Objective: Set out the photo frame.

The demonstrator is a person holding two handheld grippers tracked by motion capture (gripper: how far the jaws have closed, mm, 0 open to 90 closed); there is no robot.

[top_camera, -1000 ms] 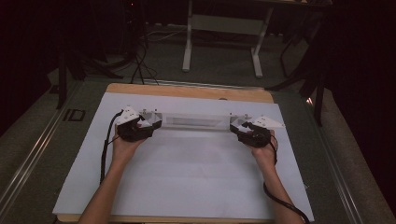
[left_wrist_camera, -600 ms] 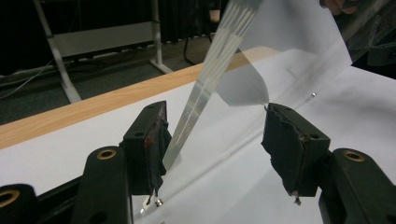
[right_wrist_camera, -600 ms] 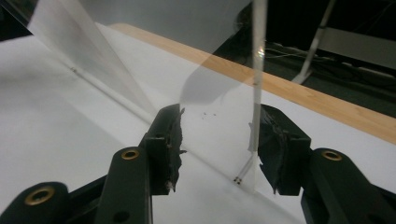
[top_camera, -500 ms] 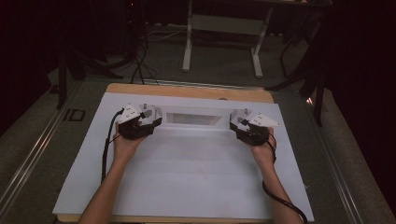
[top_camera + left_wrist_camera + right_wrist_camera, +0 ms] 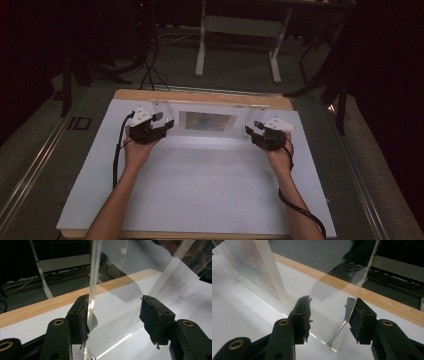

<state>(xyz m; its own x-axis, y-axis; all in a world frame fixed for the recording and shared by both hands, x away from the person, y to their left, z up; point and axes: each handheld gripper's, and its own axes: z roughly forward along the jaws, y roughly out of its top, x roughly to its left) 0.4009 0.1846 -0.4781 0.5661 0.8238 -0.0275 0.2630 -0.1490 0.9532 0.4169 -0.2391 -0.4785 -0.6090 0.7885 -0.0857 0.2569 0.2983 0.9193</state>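
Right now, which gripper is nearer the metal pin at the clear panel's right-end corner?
Right. The pin lies between the right gripper's open jaws; the left gripper straddles the panel's opposite end. Both have just been closing, neither clamped yet.

Wooden table (image 5: 200, 95) bears white sheet (image 5: 200, 185), clear frame (image 5: 207, 122).

Clear acrylic frame (image 5: 207, 120) with bluish-brown picture, white sheet (image 5: 200, 175), light wood table (image 5: 200, 95), black claws

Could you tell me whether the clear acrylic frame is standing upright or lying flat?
Upright: the acrylic frame stands on its lower edge.
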